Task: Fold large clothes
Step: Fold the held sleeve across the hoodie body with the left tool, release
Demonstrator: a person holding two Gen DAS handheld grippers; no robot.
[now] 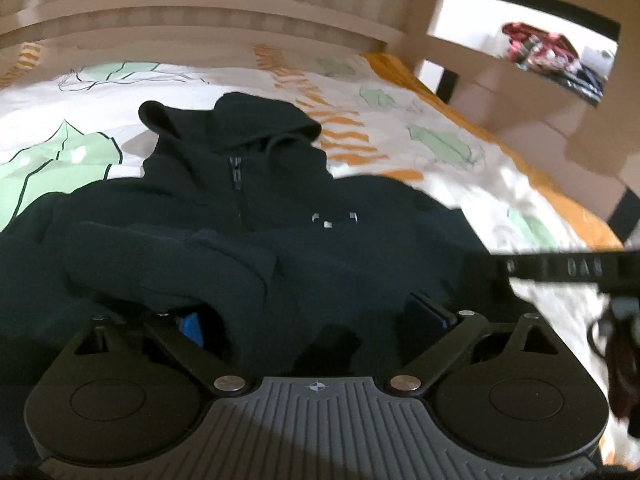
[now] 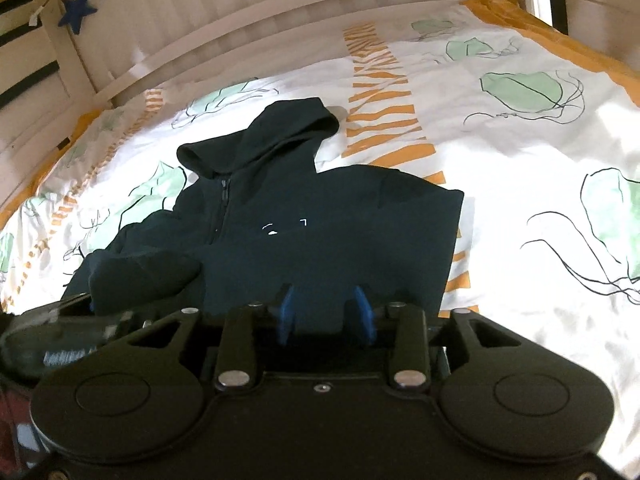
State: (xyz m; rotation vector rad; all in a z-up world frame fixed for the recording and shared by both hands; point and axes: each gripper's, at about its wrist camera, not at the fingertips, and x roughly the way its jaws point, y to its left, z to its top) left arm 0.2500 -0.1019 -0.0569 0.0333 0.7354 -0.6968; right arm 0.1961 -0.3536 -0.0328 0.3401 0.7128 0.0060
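A wide bed (image 2: 500, 152) filled both views, covered with a white quilt printed with pale green jellyfish outlines and orange zigzag stripes, edged in orange along its far side. Behind it ran a cream slatted wooden bed rail (image 2: 248, 36), from which a small dark blue star ornament (image 2: 78, 10) hung on a cord at one end.

On the quilt lay the large dark navy zip-front hoodie (image 2: 304, 216), face up, its hood (image 2: 276, 132) pointing toward the rail and the zip closed up to the neck. A small white logo (image 2: 286, 227) showed on the chest. One side of the hoodie ended in a straight vertical edge, while on the other side a sleeve (image 1: 160, 264) lay bunched across the body, its cuff end resting over the front panel.

The left tongs (image 1: 316, 320) stood wide apart over the lower part of the hoodie. Dark fabric sat between the blue pads (image 1: 192, 326), though I could not see either pad pressing on it.

The right tongs (image 2: 324, 308) stood at a narrow gap, partly open, above the hoodie's lower front. Nothing was gripped between their blue fingertips (image 2: 286, 308). The body of the left tongs appeared blurred at the left edge of the right wrist view, beside the bunched sleeve.
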